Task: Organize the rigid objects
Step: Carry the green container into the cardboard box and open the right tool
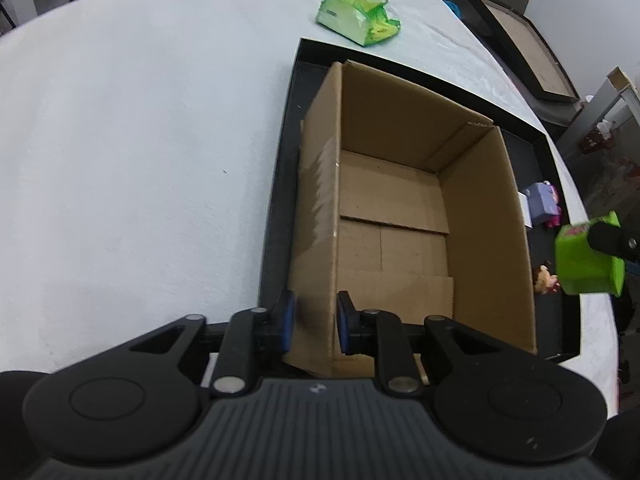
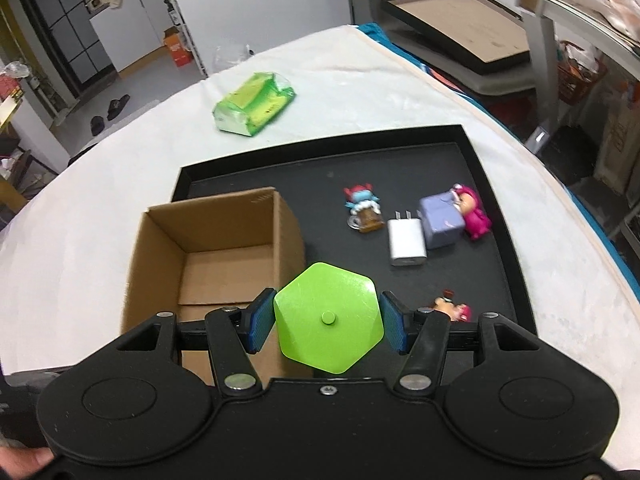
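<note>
Left gripper [image 1: 314, 322] was clamped on the near left wall of the cardboard box [image 1: 400, 208], one blue-padded finger outside and one inside the wall. The box stood open-topped and held nothing, sitting in the left part of the black tray [image 1: 280, 168]. The tray lay on the desk [image 1: 140, 140] under a white cloth.

Right gripper [image 2: 327, 322] held a green hexagonal block [image 2: 328, 322] between its fingers [image 2: 260, 326], pads pressed to opposite sides, flat face with a small central stud toward the camera. In the right wrist view the block sat just above the box's near right corner, over the tray. From the left wrist view the same block showed at the far right, past the box wall.

Loose on the tray, right of the box: a white charger plug [image 2: 406, 242], touching a lilac cube [image 2: 440, 218]; a pink figure [image 2: 472, 212] against that cube; a small blue-and-red figure [image 2: 362, 206] just beyond the plug; another small figure [image 2: 452, 308] near the right finger, partly hidden.

A green plastic packet [image 2: 254, 104] lay on the cloth beyond the tray, well apart from it.
</note>
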A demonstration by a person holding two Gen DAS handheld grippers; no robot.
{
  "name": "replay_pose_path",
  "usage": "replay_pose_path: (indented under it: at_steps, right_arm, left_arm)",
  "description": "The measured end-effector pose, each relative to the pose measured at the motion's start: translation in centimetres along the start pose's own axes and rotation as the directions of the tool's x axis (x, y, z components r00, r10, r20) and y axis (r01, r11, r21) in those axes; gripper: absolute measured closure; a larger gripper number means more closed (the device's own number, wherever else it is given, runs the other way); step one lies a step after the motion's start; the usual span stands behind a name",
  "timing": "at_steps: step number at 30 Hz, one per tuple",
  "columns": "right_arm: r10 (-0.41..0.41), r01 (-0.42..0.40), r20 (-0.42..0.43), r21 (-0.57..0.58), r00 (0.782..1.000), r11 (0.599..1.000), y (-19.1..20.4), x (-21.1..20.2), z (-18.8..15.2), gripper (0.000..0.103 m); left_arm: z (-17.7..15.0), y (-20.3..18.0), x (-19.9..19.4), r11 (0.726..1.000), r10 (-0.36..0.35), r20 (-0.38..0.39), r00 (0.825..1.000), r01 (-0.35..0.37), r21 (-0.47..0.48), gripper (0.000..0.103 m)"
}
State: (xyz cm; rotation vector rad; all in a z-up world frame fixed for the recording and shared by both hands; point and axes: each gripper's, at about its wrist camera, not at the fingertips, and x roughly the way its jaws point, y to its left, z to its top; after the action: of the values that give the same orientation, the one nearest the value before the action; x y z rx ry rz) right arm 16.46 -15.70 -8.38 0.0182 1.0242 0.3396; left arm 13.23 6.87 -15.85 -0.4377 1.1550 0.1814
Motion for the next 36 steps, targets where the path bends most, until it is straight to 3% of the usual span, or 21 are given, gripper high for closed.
replay_pose_path:
  at_steps: [27, 31, 36]
  right_arm:
    - [0.058, -0.064, -0.045, -0.142, 0.997, 0.988, 9.3, 3.9, 1.0, 0.048]
    - [0.076, -0.081, -0.033, -0.156, 0.997, 0.984, 10.4, 4.4, 1.1, 0.048]
    - [0.129, -0.120, 0.047, -0.163, 0.991, 0.979, 11.4, 4.4, 2.0, 0.043]
  left_arm:
    - [0.1, 1.3, 0.0, 0.999, -0.045, -0.017, 0.999, 0.044, -0.023, 0.085]
    - [0.2, 1.2, 0.0, 0.999, -0.048, -0.022, 0.999, 0.048, -0.019, 0.085]
    - [0.3, 1.3, 0.0, 0.998, -0.051, -0.028, 0.998, 0.050, -0.026, 0.085]
